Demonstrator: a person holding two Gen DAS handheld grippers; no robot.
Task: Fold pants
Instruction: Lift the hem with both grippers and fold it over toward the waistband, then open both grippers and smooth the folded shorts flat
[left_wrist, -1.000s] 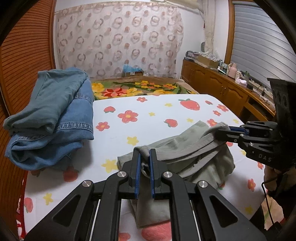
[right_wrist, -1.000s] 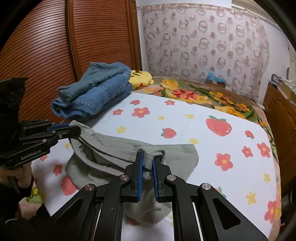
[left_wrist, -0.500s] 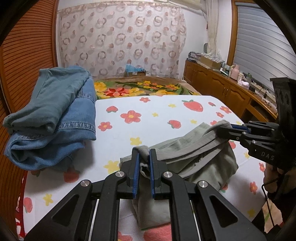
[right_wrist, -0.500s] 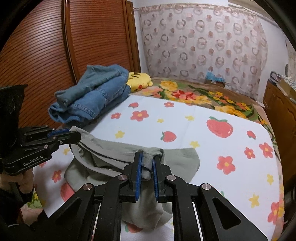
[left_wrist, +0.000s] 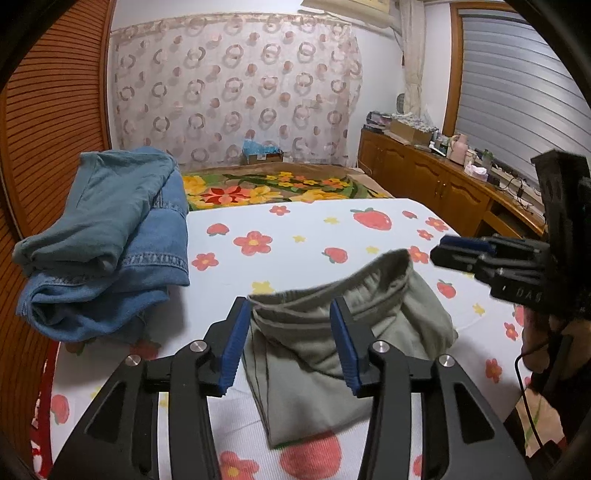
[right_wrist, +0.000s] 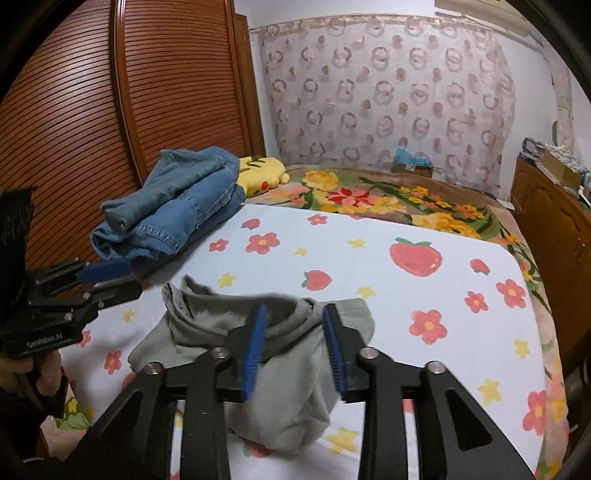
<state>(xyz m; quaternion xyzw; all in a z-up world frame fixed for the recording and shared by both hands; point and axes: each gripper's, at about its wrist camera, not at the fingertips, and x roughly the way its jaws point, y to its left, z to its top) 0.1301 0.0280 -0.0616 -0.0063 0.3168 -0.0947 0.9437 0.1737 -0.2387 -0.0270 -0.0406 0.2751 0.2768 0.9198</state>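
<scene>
Grey-green pants (left_wrist: 314, 354) lie in a loose heap on the white bed sheet (left_wrist: 295, 229) printed with flowers and strawberries. My left gripper (left_wrist: 290, 314) hangs over their near left edge. Its jaws are opening, and the waistband sags between the blue pads without being pinched. In the right wrist view the pants (right_wrist: 288, 398) slump under my right gripper (right_wrist: 294, 317). Its jaws are opening too, with a blurred fold of cloth loose between them. Each gripper shows in the other's view: the right gripper (left_wrist: 447, 249) at the right, the left gripper (right_wrist: 129, 277) at the left.
A stack of folded blue jeans (left_wrist: 103, 240) sits on the sheet's far left, with a yellow plush toy (right_wrist: 258, 177) behind it. A floral blanket (left_wrist: 258, 188) covers the bed's far end. A slatted wooden door (right_wrist: 166, 92) runs along the left, a wooden cabinet (left_wrist: 443, 188) along the right.
Both grippers were shut on the pants' waistband and now stand open. The let-go cloth has dropped and slumped onto the sheet.
</scene>
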